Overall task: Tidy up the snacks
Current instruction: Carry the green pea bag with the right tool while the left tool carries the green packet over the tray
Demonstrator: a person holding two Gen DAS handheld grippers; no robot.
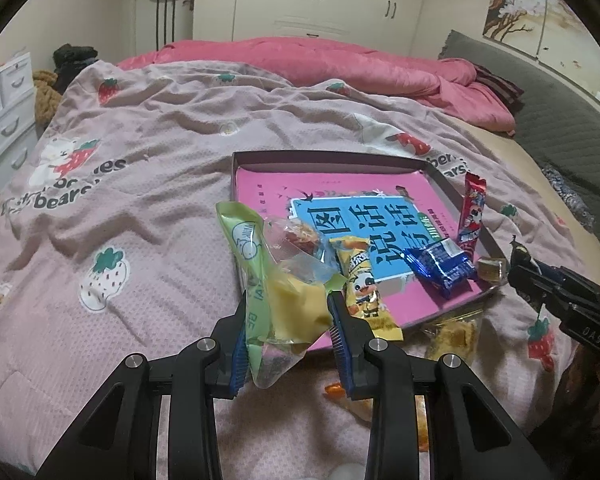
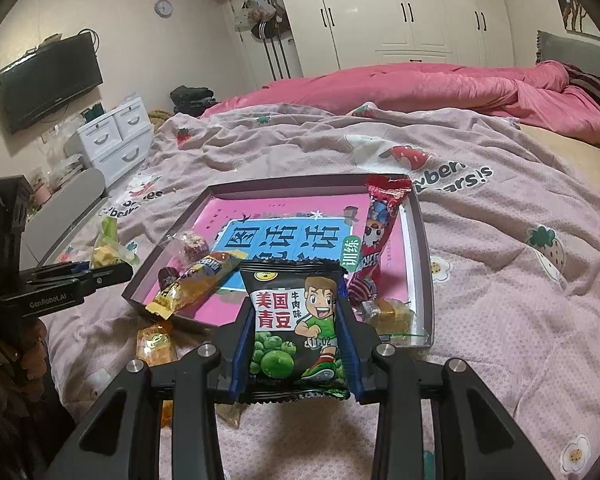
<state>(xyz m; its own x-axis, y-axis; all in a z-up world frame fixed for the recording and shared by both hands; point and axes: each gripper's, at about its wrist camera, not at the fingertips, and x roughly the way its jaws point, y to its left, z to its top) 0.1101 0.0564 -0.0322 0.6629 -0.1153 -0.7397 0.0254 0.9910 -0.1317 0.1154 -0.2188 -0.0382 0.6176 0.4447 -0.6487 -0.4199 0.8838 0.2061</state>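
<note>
Left gripper: jaws closed part way, pinching a green-and-clear cake packet, and it's hanging in the air just off the near-left corner of the tray.

Right gripper: jaws squeezing in on both sides of a black green-pea packet, holding it upright above the tray's near edge.

Tray: shallow box lid sitting on the strawberry blanket, pink book cover lining the bottom.

Already in the tray: red stick snack leaning along the right wall, blue packet, a small gold-wrapped candy.

Half in: yellow cow-print stick is overhanging the near rim.

Still outside: orange packets are lying on the blanket near the front of the tray.

What could go wrong: the cake packet is being held by loose, crinkly film, so I'm guessing it could slide out before it's over the tray. The yellow stick could tip off the rim if either packet bumps it going in. The tray is resting on soft bedding, so a heavy drop on one edge could tilt it and spill stuff. Both grippers are heading for the same near edge, so they could clash.
</note>
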